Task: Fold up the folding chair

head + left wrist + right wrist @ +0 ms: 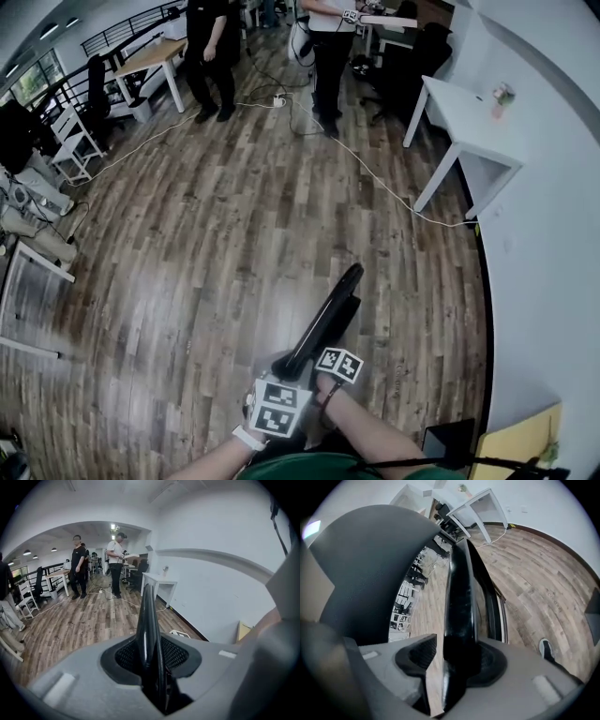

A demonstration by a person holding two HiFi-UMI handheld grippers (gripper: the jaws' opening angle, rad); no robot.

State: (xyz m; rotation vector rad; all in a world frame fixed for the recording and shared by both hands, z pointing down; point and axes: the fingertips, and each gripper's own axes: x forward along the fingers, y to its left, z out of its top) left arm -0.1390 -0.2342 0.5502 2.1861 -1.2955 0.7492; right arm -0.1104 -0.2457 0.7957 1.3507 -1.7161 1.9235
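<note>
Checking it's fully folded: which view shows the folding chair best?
Head view: the folding chair shows along most of its length as one flat black slab. Both gripper views show only its edge, close up, between their jaws.

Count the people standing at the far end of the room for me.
2. A person in black stands beside the wooden table; a person in a white top stands right of them. More may be hidden off-frame.

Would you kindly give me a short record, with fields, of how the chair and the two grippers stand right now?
chair: black folding chair, seemingly folded flat, held slanted over the wooden floor
left gripper: shut on the chair's edge
right gripper: chair's edge between its jaws, gap at one pad
surroundings: white desk at right; two people standing beyond
</note>
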